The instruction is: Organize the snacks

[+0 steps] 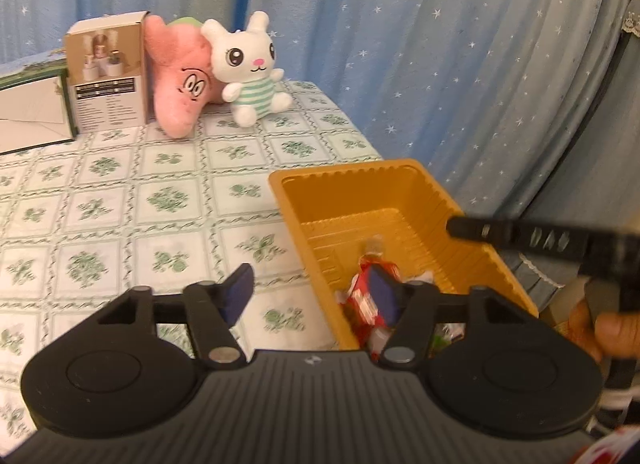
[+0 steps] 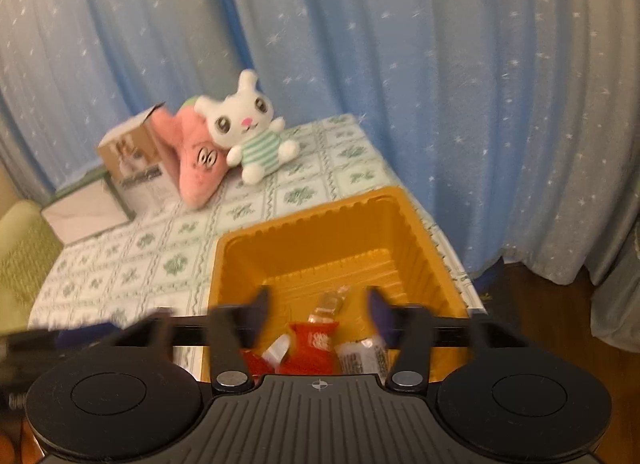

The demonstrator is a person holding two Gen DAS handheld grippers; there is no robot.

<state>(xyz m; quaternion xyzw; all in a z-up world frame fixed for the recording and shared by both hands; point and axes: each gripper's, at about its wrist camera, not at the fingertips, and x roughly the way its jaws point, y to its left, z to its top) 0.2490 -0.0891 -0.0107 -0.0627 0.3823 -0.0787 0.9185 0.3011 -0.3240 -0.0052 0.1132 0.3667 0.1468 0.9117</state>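
Jaws apart over tablecloth (image 1: 120, 200), curtain (image 1: 440, 44) behind

The tray (image 2: 416, 232) is a deep orange plastic box with ribbed walls and a wide rim. It stands upright at the right edge of the surface (image 1: 120, 200), open side up. Inside, at its near end, lie several small wrapped snacks. One red packet (image 2: 316, 344) with white print lies in the middle. Beside it on the right is a white packet (image 2: 360, 356). Behind them lies a small clear-wrapped candy (image 2: 330, 304).
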